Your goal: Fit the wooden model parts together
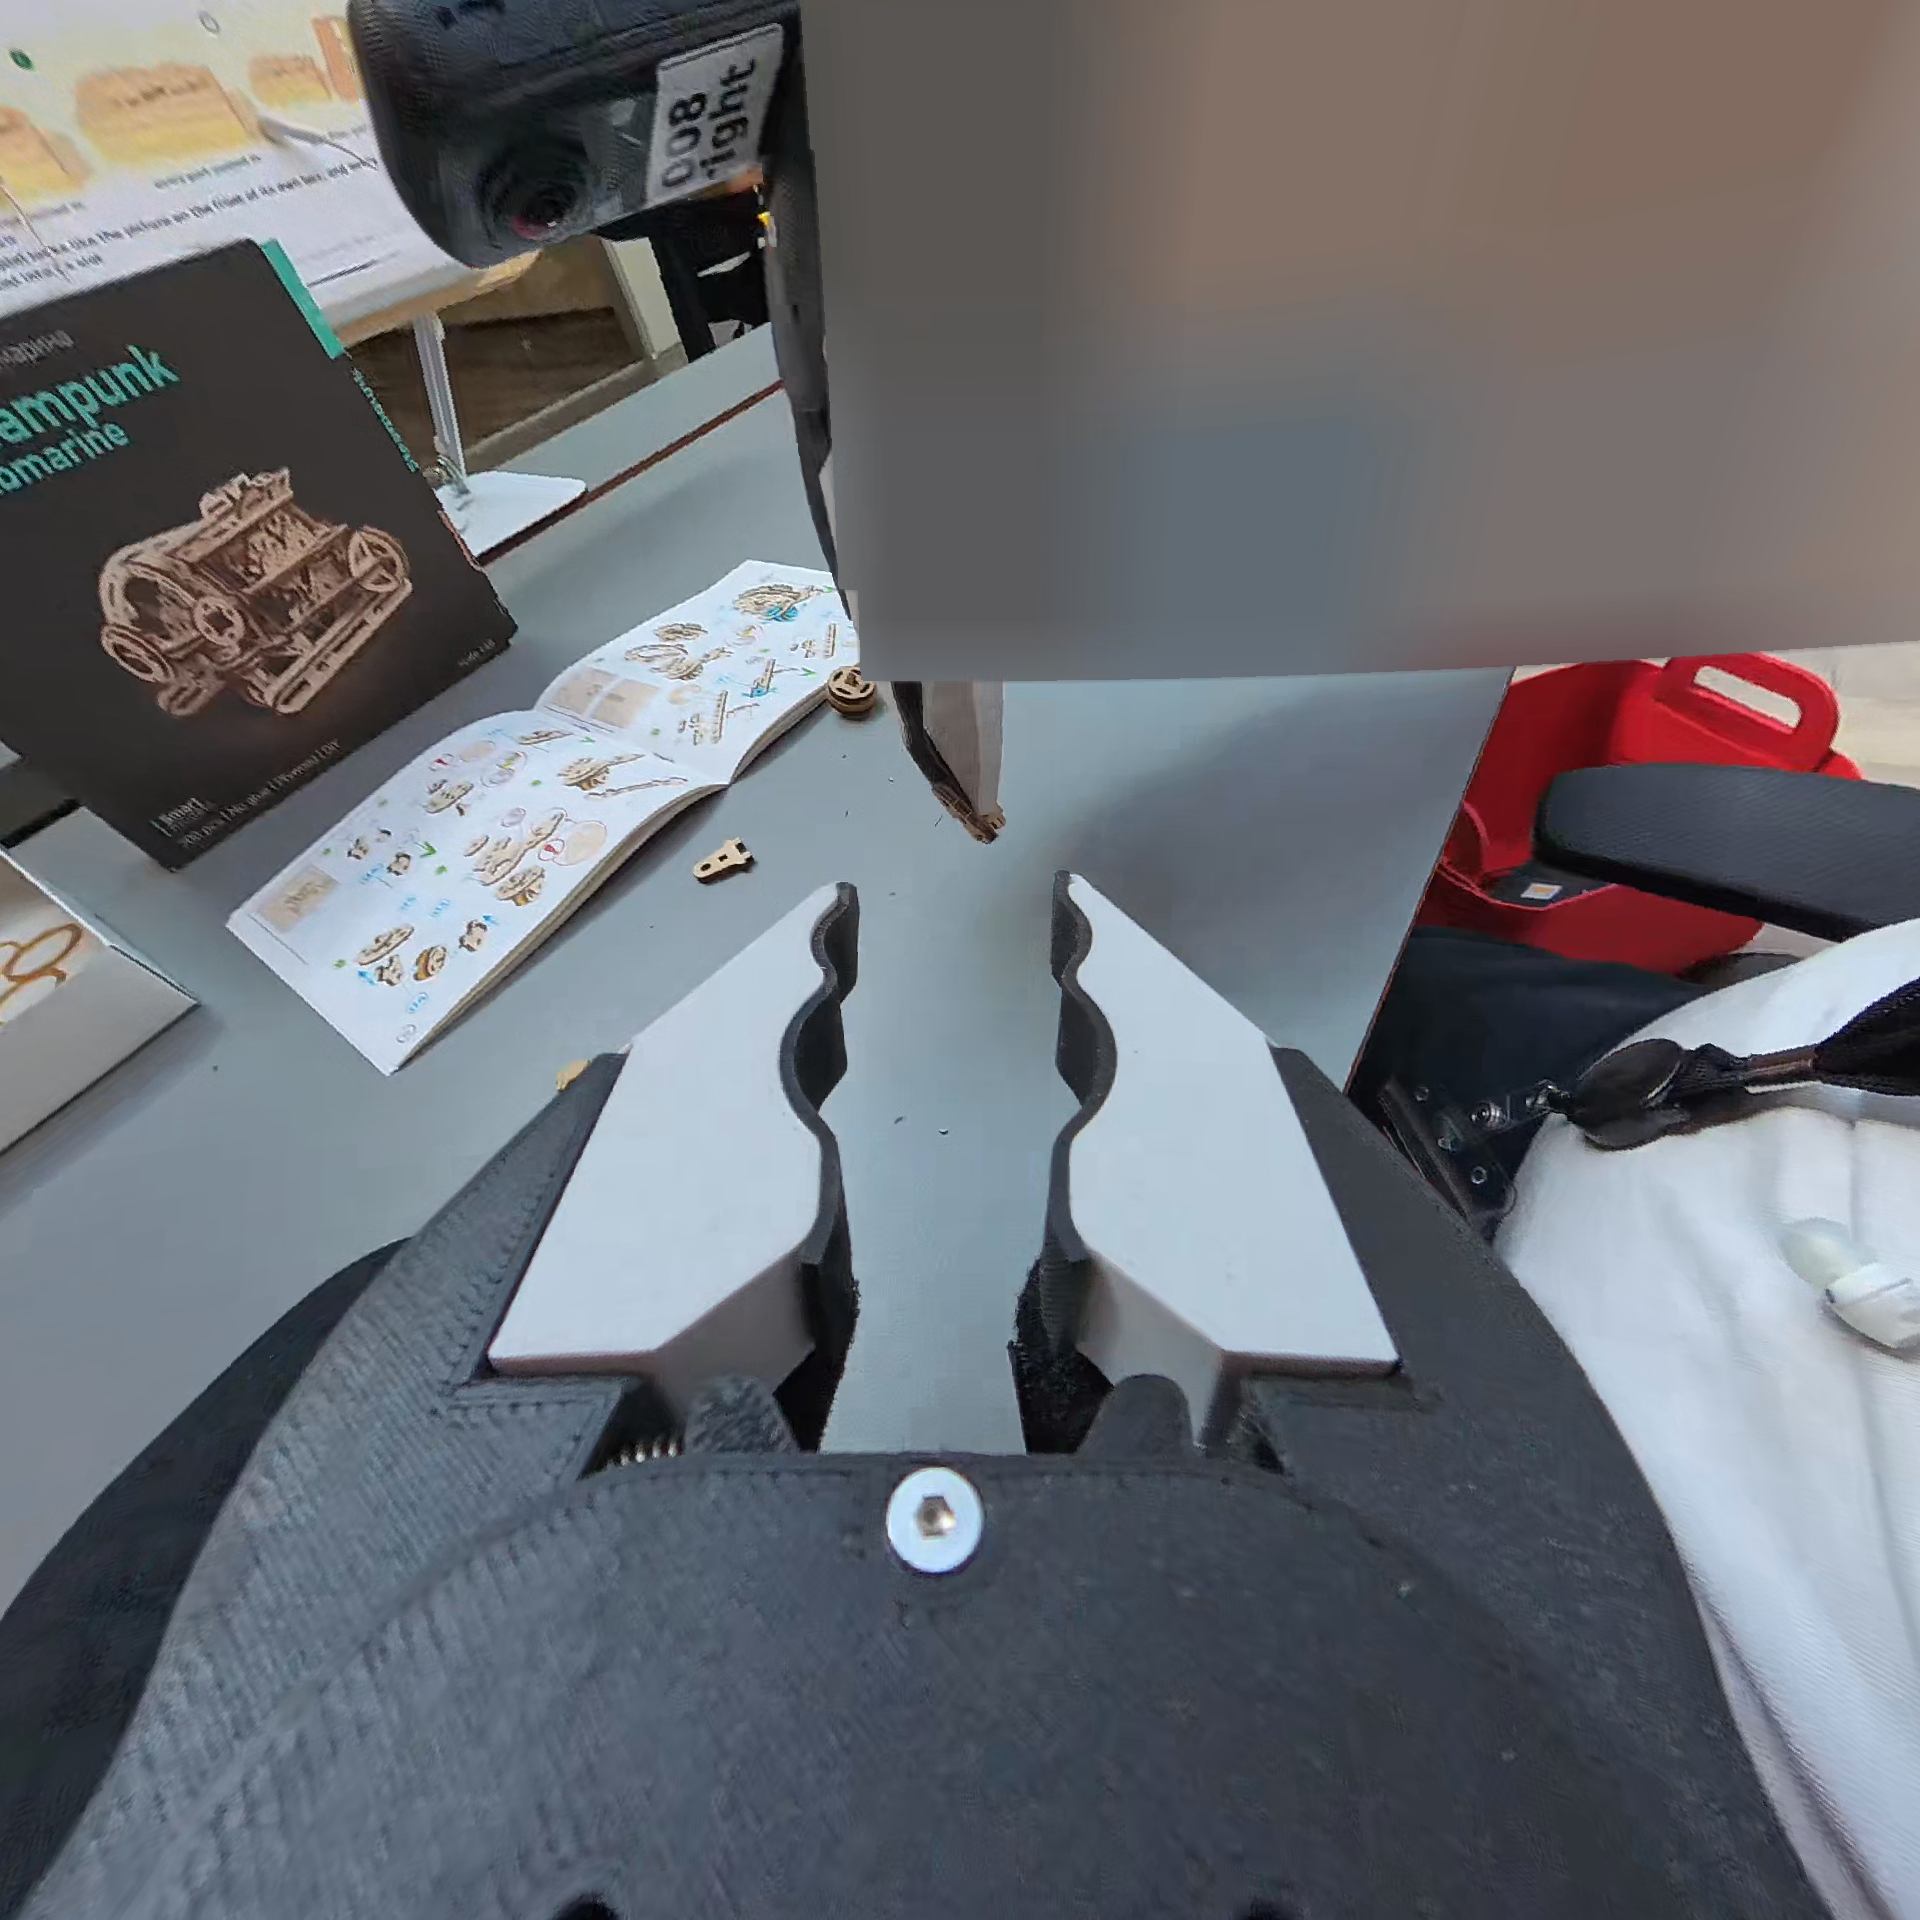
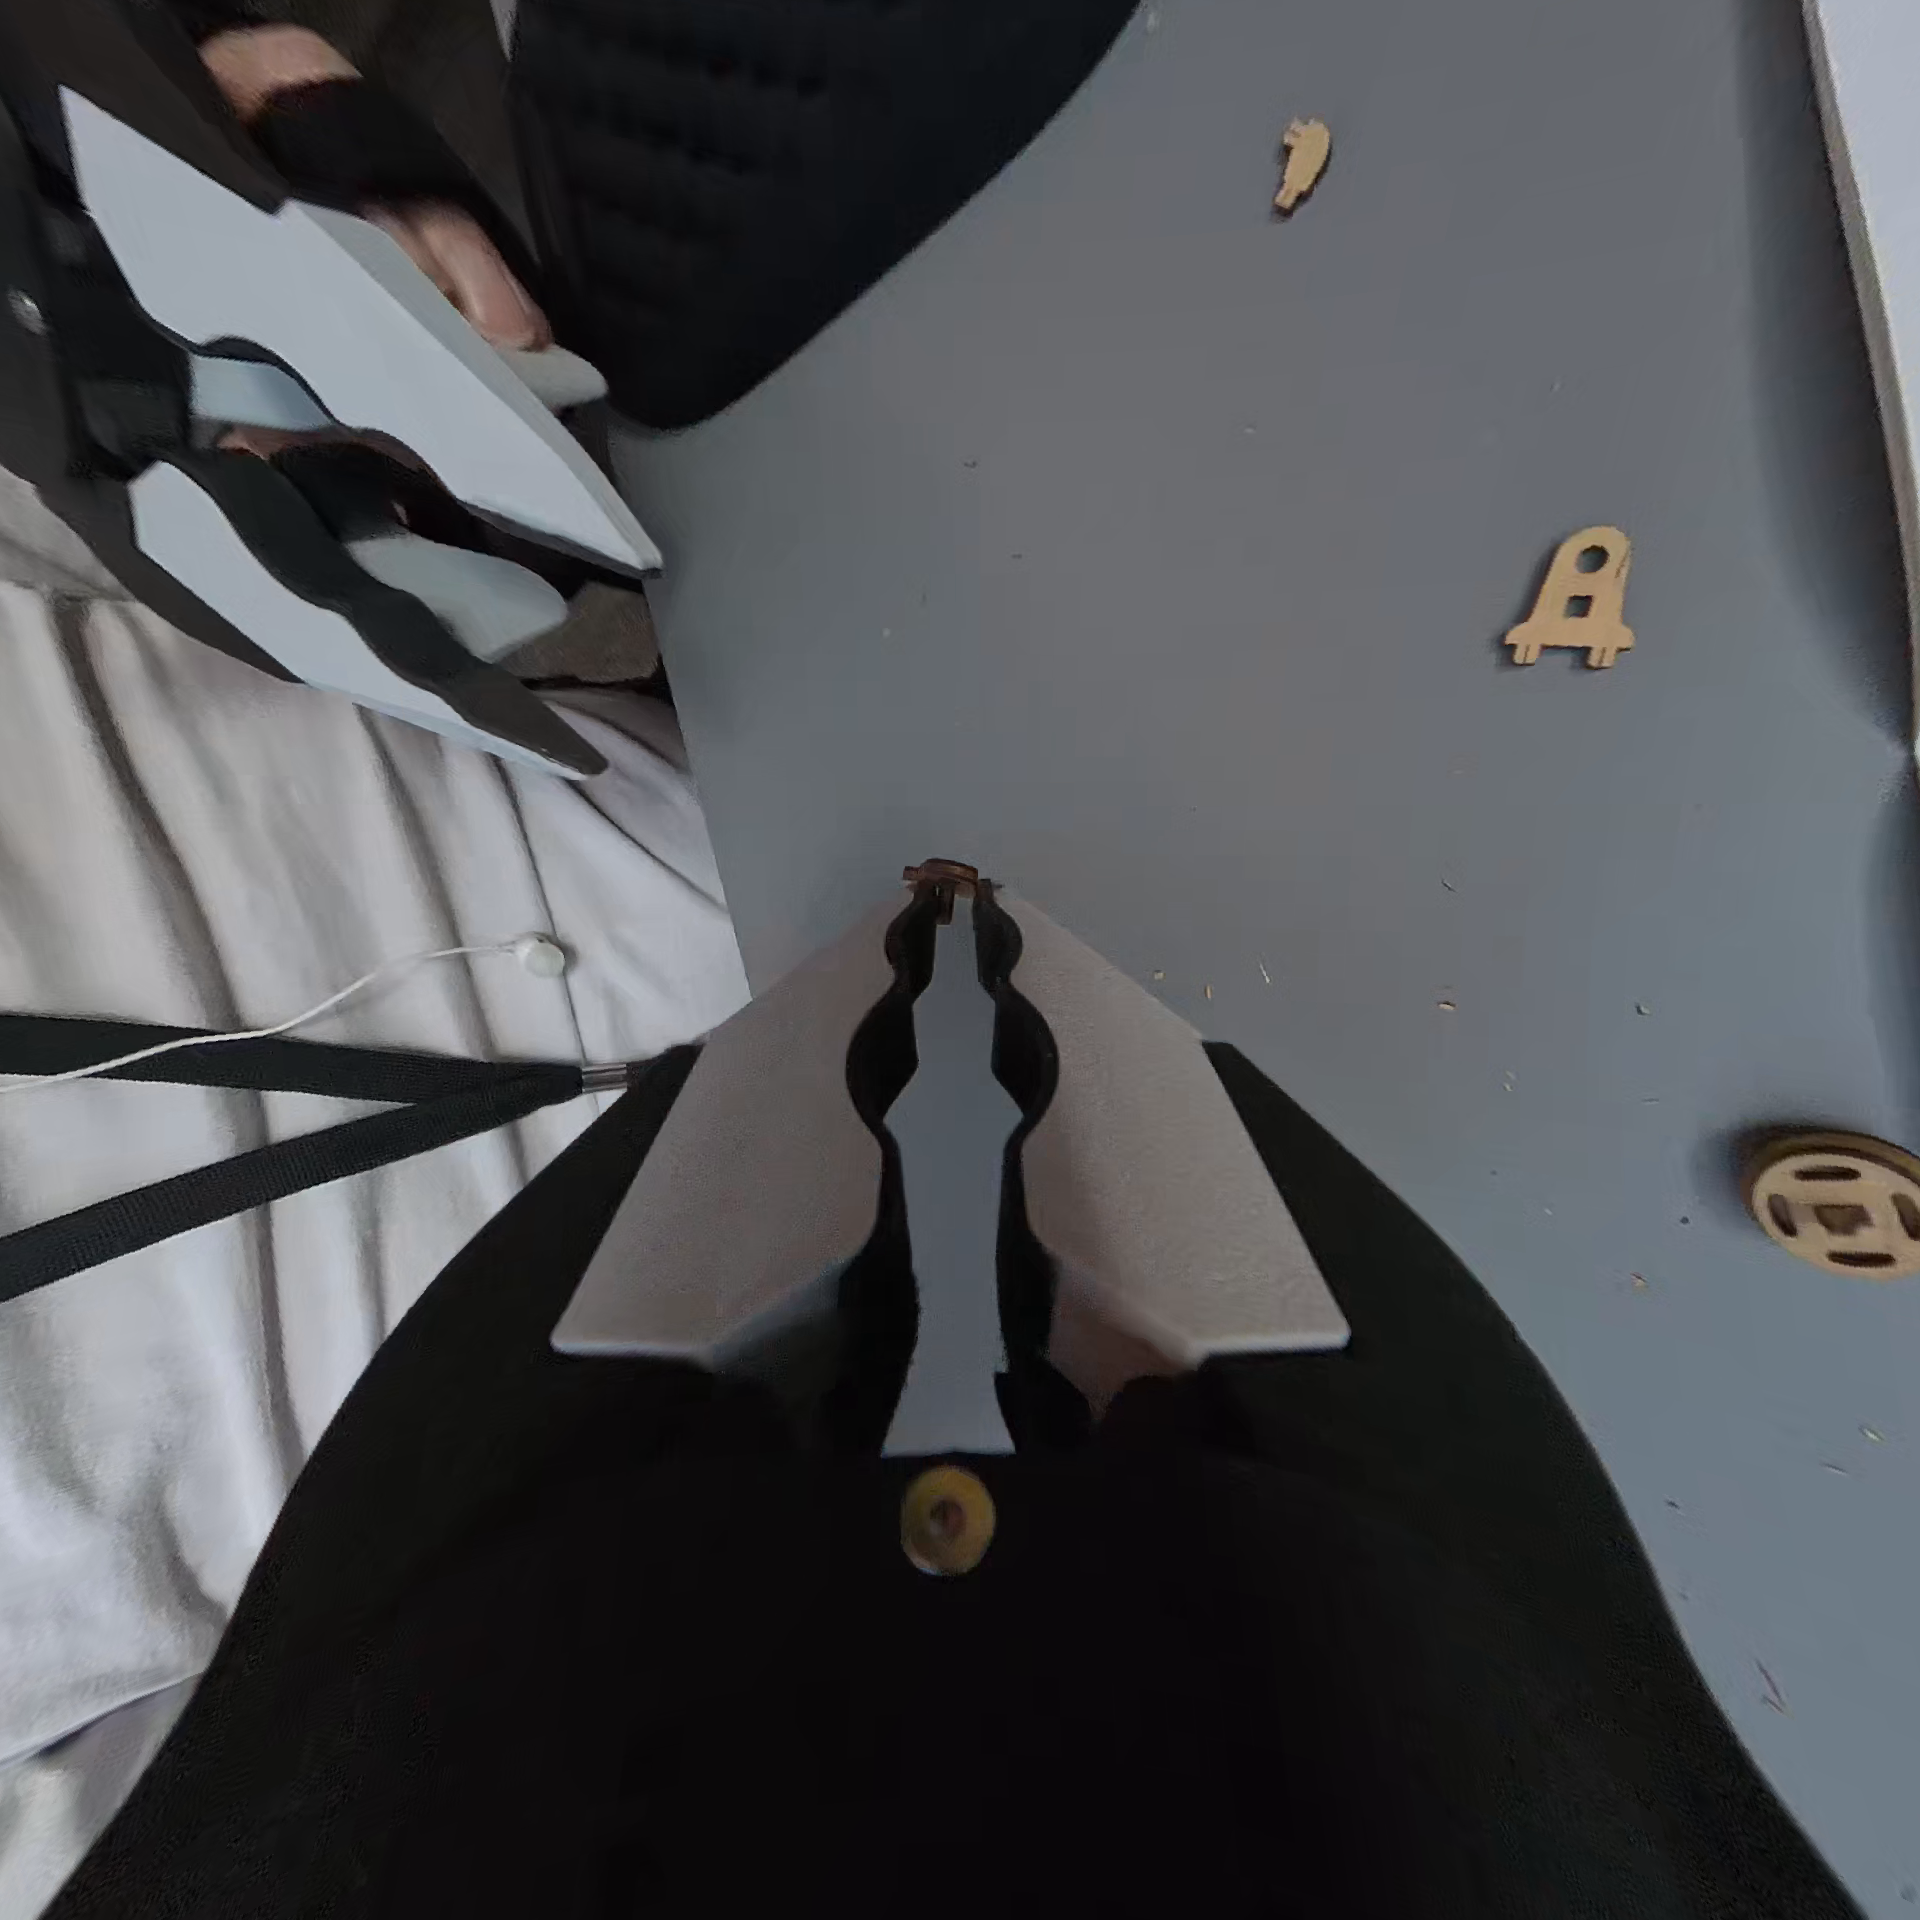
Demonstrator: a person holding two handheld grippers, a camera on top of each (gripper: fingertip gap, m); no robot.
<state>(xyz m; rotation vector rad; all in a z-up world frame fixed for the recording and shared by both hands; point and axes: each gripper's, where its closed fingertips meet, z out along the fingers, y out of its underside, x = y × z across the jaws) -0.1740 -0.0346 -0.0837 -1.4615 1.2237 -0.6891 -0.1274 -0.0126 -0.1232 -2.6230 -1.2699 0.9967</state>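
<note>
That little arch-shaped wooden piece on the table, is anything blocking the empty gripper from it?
No. The left gripper is open over bare table, and the arch piece lies just ahead to its left with nothing between.

Left gripper gapes (empty); booklet beyond.

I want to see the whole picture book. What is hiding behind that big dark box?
Behind the dark box only a white stand and a paper sheet with pictures show. The box covers the grey table directly behind it.

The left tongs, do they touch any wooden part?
Apart. The left wrist view shows the left tongs open and empty, the bracket-shaped wooden part lying clear.
</note>
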